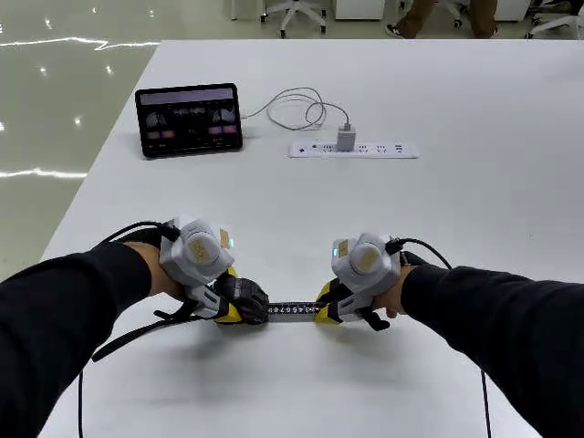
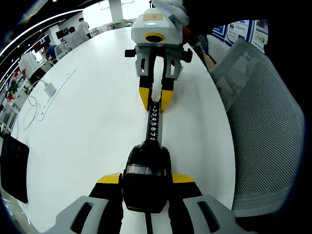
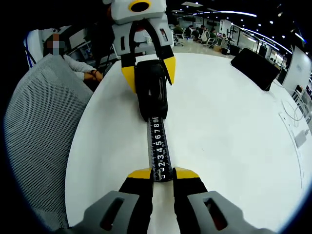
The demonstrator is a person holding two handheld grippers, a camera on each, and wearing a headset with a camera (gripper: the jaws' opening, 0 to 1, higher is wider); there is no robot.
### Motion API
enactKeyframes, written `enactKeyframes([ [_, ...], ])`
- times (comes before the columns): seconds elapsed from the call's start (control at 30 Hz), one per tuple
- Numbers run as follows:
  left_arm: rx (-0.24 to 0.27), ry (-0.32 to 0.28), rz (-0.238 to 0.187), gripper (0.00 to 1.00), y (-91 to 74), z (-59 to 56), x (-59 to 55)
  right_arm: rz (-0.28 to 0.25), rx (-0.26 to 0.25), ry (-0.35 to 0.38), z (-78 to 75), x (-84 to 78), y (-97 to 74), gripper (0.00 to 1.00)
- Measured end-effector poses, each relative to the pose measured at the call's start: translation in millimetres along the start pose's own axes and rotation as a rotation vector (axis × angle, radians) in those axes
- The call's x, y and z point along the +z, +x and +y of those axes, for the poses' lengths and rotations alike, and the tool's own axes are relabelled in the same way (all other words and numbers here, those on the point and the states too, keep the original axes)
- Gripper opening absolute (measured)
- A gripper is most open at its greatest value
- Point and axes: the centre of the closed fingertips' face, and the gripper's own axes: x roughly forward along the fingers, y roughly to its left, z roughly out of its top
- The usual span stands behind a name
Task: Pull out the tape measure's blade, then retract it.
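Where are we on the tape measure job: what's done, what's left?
Done: the left claw is clamped on the tape measure case and the right claw pinches the tip of the blade. In hand: a short numbered stretch of blade is out between them; pulling or retracting, one frame can't say. Left: at least getting the blade fully back in.

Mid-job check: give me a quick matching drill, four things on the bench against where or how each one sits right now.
Things:
1. black tape measure case
2. numbered metal blade, free end
3. black tablet
4. white power strip

States:
A. has a white charger plugged into it
B. pinched in the right tongs
C. gripped in the left tongs
D. at the far left of the white table, screen lit

Pairs: 1-C, 2-B, 3-D, 4-A.
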Motion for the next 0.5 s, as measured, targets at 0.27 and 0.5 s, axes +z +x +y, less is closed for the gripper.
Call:
enactKeyframes([
  [0.27, 0.001, 0.002, 0.003, 0.31, 0.1, -0.1, -0.1, 0.004, -0.003, 0.007, -1.5, -6.5, -4.5, 0.11],
  [0.5, 0.001, 0.004, 0.005, 0.31, 0.0, -0.6, 0.0, 0.012, -0.007, 0.009, -1.4, -11.6, -8.6, 0.11],
])
